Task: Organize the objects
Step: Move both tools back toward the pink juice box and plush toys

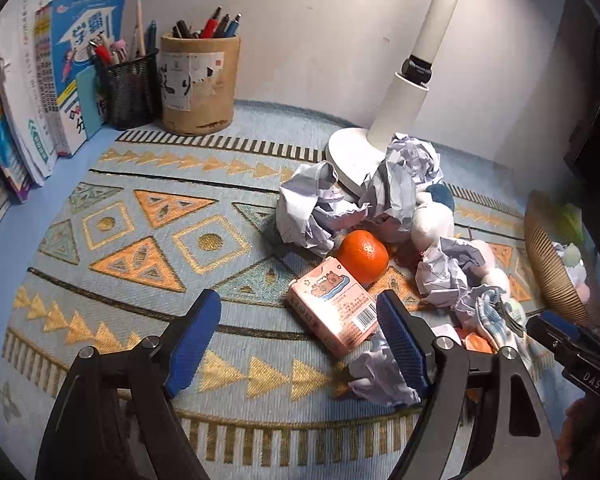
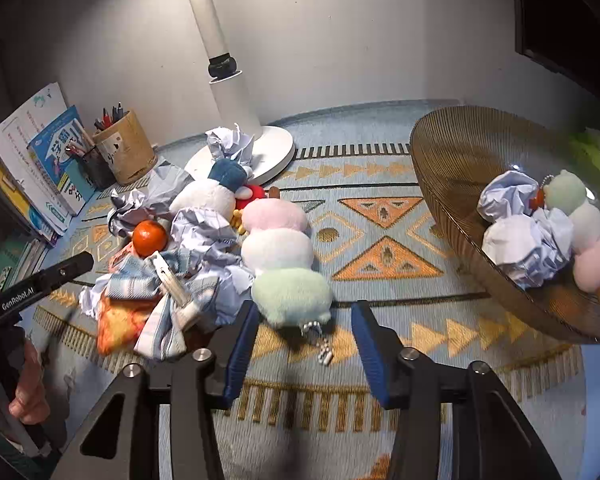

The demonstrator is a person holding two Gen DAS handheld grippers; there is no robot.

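Crumpled paper [image 1: 380, 376] half hidden behind left gripper [image 1: 300, 336].

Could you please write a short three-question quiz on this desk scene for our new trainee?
1. True or false: the orange lies inside the wicker basket.
2. What is between the right gripper fingers? A) the pastel plush B) a paper ball C) nothing
3. Fill in: the pink carton lies just in front of the ___.

Key: 1 false, it sits on the mat among crumpled paper. 2 C. 3 orange.
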